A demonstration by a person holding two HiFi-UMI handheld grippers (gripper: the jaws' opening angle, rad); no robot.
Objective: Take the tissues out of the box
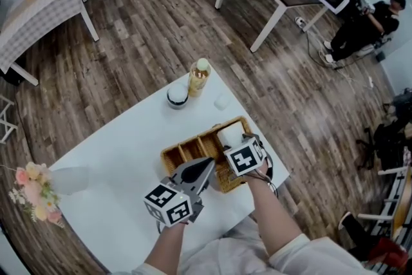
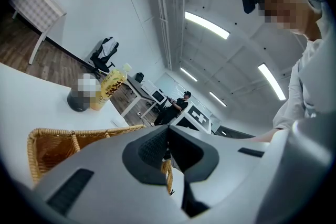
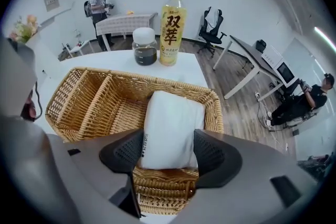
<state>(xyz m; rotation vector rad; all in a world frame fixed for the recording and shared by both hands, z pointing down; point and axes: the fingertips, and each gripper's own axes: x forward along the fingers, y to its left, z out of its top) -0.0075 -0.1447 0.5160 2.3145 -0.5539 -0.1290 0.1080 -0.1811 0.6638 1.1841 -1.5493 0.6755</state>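
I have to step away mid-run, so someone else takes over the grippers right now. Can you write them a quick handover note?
Left gripper: shut, empty, held level by the near edge of the wicker basket.
Right gripper: points steeply down into the basket's end compartment, jaws apart on either side of the white tissue pack, pads at its sides, no squeeze visible.
Things: the pack lies in that compartment; the basket sits on the white table.
Done: right gripper lined up on the pack.
Left: close on the pack and lift it clear of the basket.
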